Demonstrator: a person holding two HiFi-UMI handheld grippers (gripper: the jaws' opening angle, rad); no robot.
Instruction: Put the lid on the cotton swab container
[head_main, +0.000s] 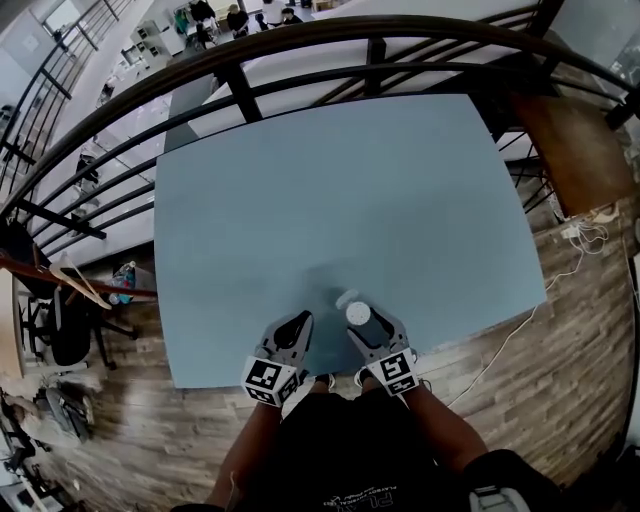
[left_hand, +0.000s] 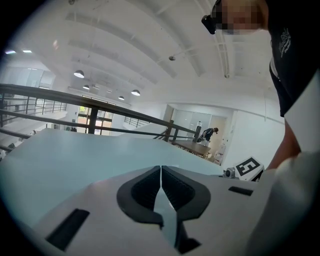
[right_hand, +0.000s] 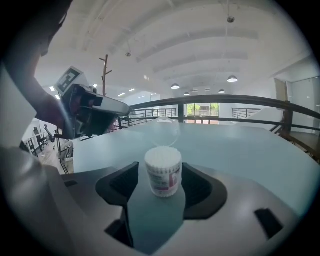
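The right gripper (right_hand: 161, 187) is resting low on the bench (head_main: 350, 200) with its jaws standing wide apart. The cotton swab container (right_hand: 163, 171) is standing upright between them, uncovered, with the white swab tips showing at its top. A thin gap is showing on each side of it, so the pads are not pressing on it. Just beyond the container, the clear lid (right_hand: 165, 132) is lying on the bench, apart from it. In the head view both are sitting near the bench's near edge, the lid a little to the left and farther out.

The left gripper (left_hand: 161, 172) is lying beside the right one, its jaws closed together with nothing between them. A dark railing (head_main: 300, 45) is curving behind the bench.
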